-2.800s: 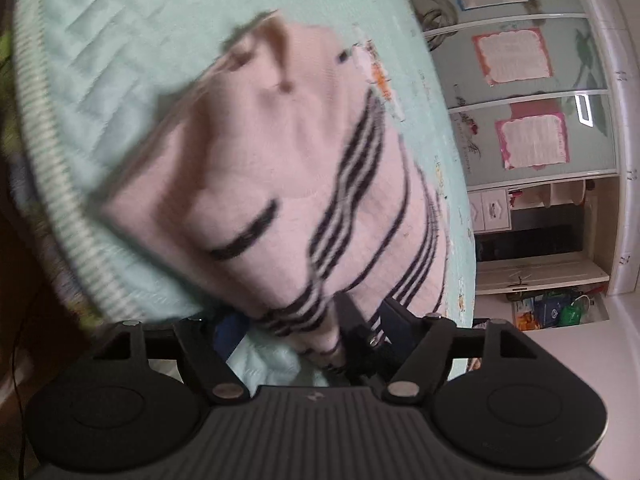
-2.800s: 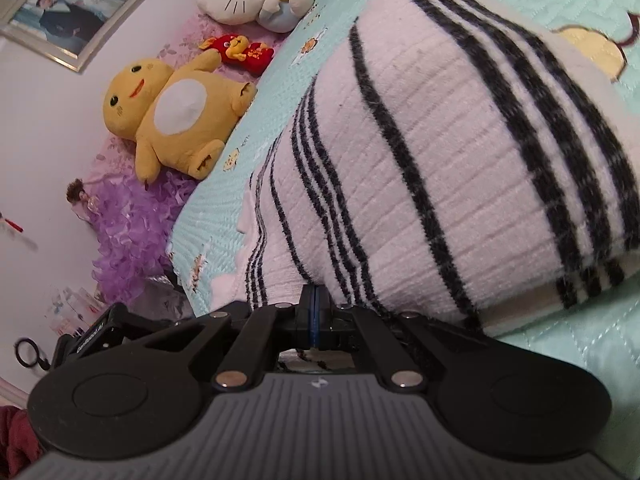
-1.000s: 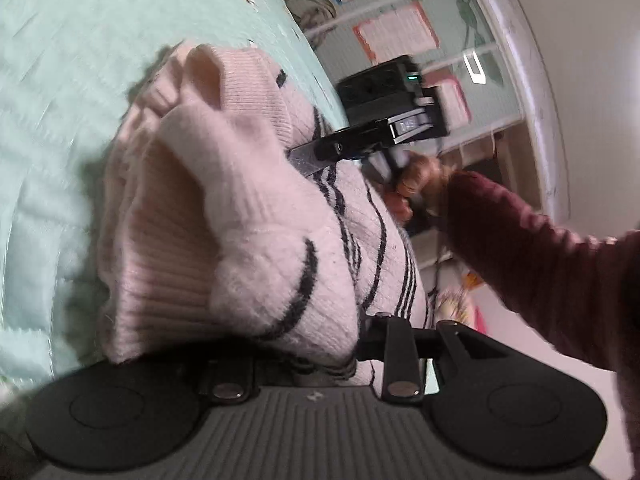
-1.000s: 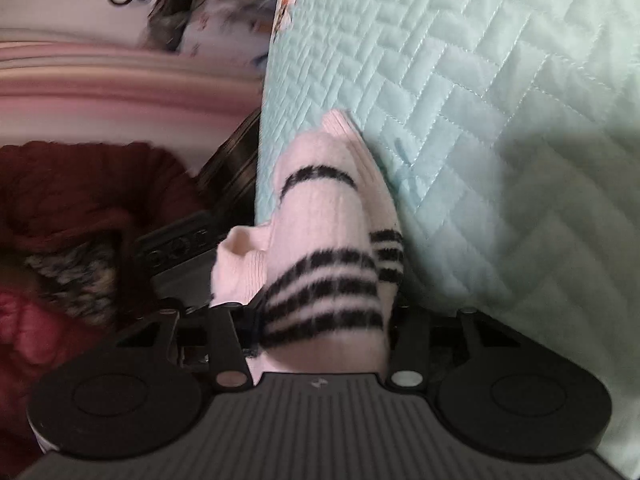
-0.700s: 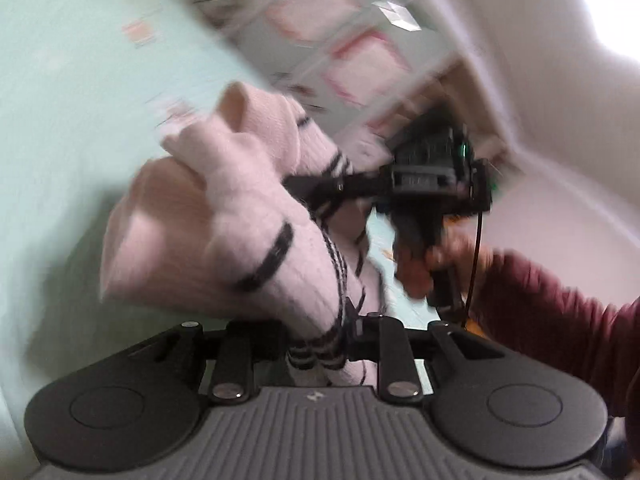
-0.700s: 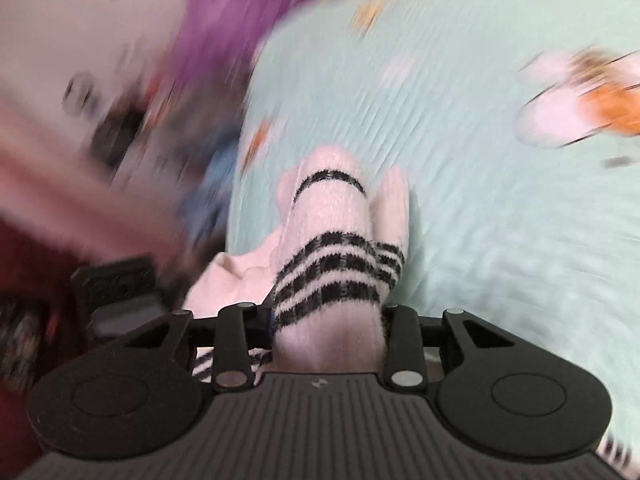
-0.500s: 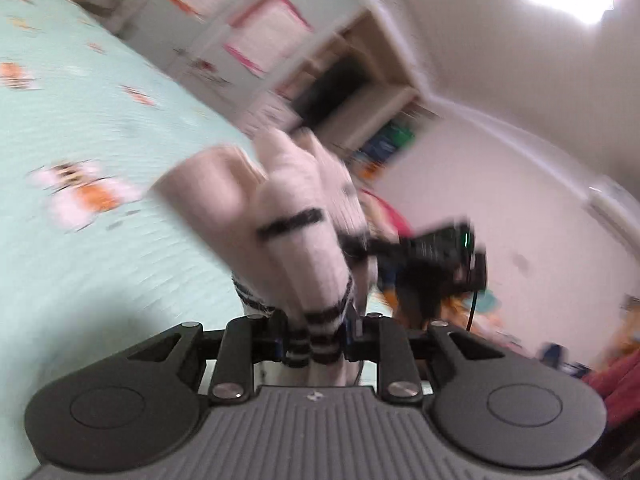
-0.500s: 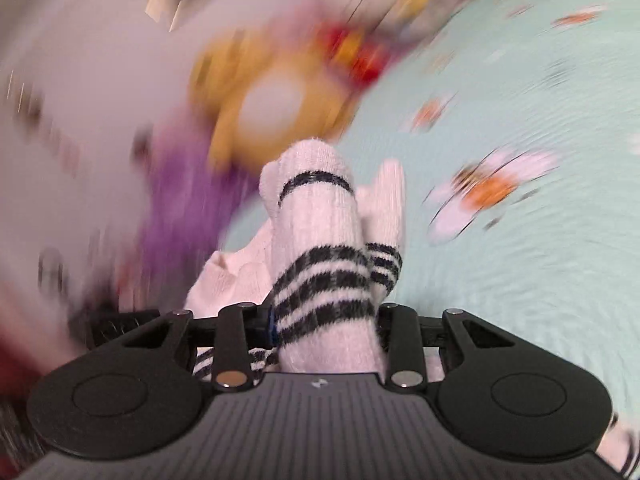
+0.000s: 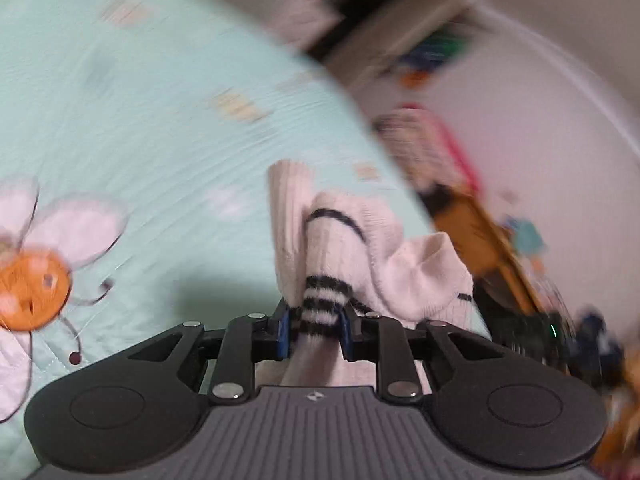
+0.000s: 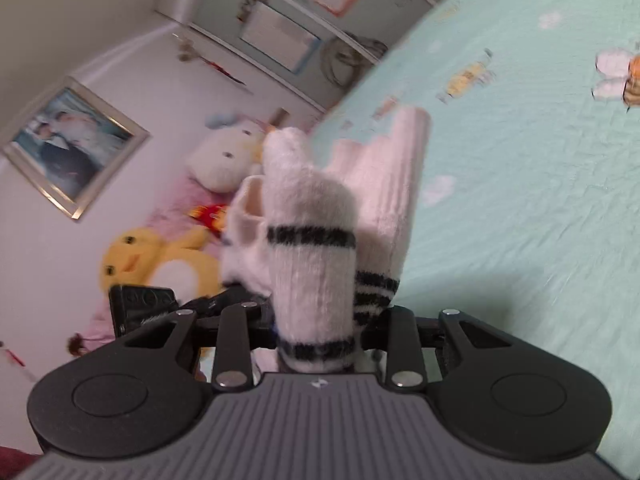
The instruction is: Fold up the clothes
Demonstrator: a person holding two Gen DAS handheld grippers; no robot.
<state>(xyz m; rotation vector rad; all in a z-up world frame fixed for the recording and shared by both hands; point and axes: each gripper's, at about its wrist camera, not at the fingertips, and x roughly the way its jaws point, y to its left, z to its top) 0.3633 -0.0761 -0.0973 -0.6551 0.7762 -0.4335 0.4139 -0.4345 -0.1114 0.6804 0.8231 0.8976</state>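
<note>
Left gripper (image 9: 314,334) we see clamped on striped sweater (image 9: 332,248), jaws just closing | right gripper (image 10: 320,344) clamped on same sweater (image 10: 316,236), jaws just closing | sweater bunched, lifted off mint bedspread (image 9: 140,120), near its edge | plush toys (image 10: 136,256) past bed edge

Right tongs (image 10: 316,336) closing, clamp striped sweater (image 10: 316,240) above quilt (image 10: 520,200).

My matt black plastic left gripper (image 9: 314,330) and right gripper (image 10: 320,332) pinch a fuzzy ribbed pink knit sweater with black stripes (image 10: 316,240); pale mint quilted cloth bedspread (image 9: 140,120), soft, matt.
</note>
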